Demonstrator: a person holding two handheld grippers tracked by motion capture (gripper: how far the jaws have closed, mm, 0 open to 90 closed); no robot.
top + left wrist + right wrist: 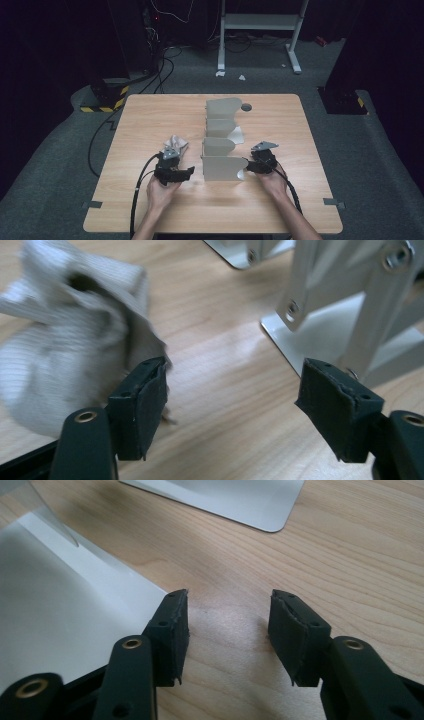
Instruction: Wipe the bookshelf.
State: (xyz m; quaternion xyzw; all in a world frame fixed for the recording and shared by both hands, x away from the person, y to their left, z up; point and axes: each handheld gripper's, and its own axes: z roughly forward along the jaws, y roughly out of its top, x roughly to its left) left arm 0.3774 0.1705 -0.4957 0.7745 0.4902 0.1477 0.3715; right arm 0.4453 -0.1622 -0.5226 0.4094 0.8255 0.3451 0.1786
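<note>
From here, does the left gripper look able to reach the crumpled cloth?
Probably yes. The left gripper has open jaws with nothing between them, and the crumpled cloth lies right beside its left fingertip on bare table, clear of the metal rack.

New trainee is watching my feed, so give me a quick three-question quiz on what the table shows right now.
1. True or false: the left gripper is clamped on the cloth.
2. What stands upright in the middle of the table: A) a file rack, B) a kettle, C) a lamp?
3. Which gripper is beside the rack's base plate at the rack's right end?

Key:
1. False; its jaws stand open, the cloth beside one jaw.
2. A, the grey file rack.
3. The right gripper.
</note>
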